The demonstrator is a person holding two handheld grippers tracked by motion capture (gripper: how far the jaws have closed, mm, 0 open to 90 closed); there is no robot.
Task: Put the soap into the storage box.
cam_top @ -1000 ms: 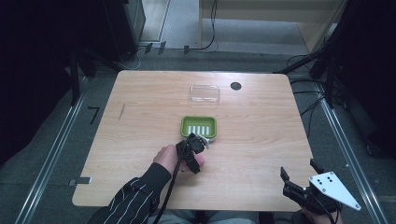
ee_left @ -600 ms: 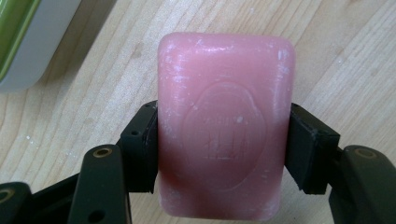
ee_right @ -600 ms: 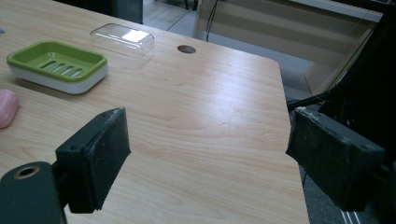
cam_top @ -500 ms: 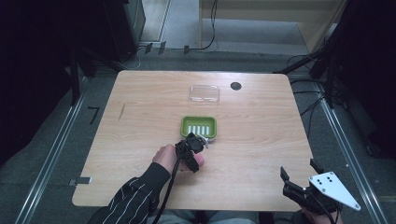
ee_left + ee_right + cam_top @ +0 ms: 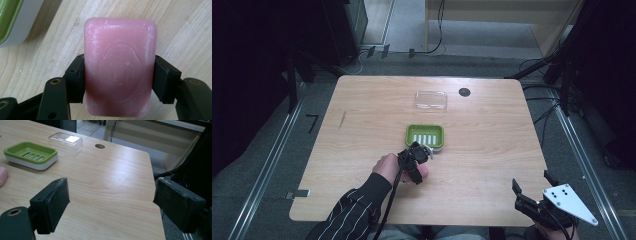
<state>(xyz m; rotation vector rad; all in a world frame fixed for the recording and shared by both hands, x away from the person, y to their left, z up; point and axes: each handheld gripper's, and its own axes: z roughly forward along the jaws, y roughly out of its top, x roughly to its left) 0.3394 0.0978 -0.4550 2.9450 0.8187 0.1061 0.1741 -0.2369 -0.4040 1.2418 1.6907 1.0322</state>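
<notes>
A pink bar of soap [image 5: 120,67] with an embossed seal is clamped between the two black jaws of my left gripper [image 5: 117,80], just above the wooden table. In the high view that left gripper [image 5: 414,159] sits mid-table, just in front of the green soap dish [image 5: 425,136]. The dish [image 5: 31,155] has a white base and a slotted green tray with nothing in it. My right gripper [image 5: 532,192] hovers off the table's near right corner, jaws wide apart with nothing between them [image 5: 111,206]. An edge of the soap [image 5: 3,176] peeks in at the left of the right gripper view.
A clear plastic lid [image 5: 431,100] lies behind the dish, toward the far edge. A dark round hole [image 5: 464,92] sits in the tabletop to its right. The table's right edge [image 5: 156,202] runs close under my right gripper, with dark floor and cables beyond.
</notes>
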